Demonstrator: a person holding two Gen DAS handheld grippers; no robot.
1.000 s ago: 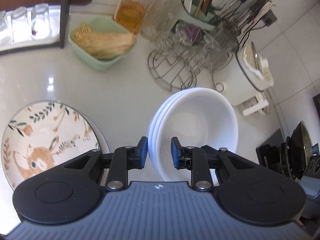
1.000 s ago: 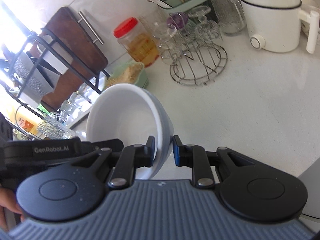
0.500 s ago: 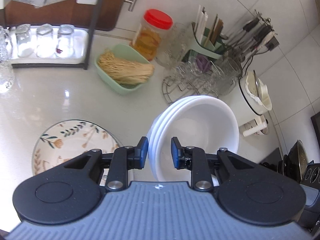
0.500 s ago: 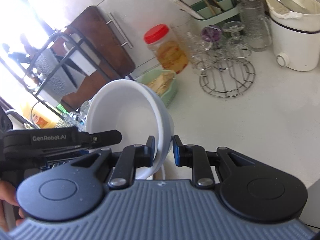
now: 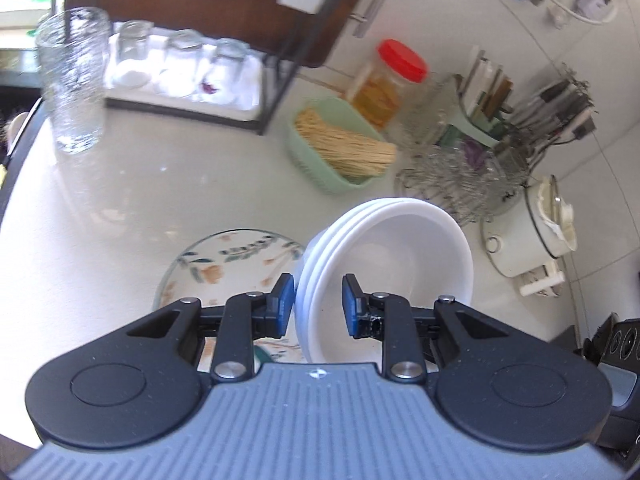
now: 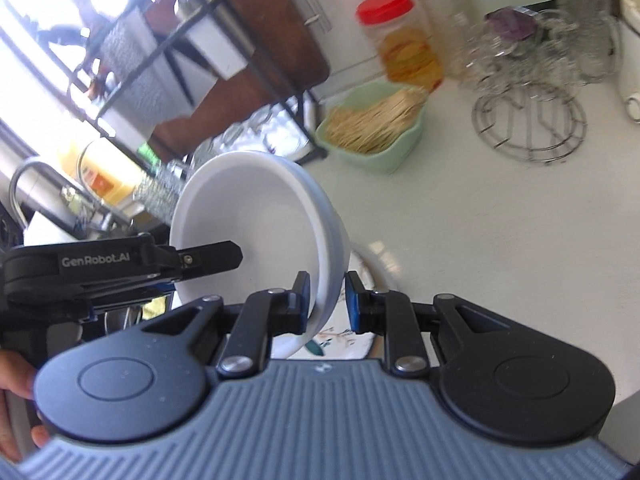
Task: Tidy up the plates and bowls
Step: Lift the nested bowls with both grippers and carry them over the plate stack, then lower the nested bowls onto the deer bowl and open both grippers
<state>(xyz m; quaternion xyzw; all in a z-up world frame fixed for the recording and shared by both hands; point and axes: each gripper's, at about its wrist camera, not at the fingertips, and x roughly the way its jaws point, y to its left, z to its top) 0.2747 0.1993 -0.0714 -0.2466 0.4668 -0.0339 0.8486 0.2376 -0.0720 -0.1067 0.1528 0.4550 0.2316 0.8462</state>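
A stack of three nested white bowls (image 5: 392,272) hangs in the air, held by both grippers. My left gripper (image 5: 318,306) is shut on the stack's left rim. My right gripper (image 6: 327,300) is shut on the opposite rim of the same bowls (image 6: 256,224), and the left gripper's finger (image 6: 208,258) shows at the stack's far side. A floral plate (image 5: 228,264) lies on the white counter below the bowls; a sliver of it shows in the right wrist view (image 6: 340,340).
A green basket of noodles (image 5: 340,148), a red-lidded jar (image 5: 384,84), a wire glass rack (image 5: 460,176), a white cooker (image 5: 536,232), a tall glass (image 5: 76,80) and a tray of glasses (image 5: 180,76) under a black shelf frame stand on the counter.
Both grippers have lifted the bowl stack higher and carried it left, over the floral plate. More of the counter's left side with the tall glass has come into view.
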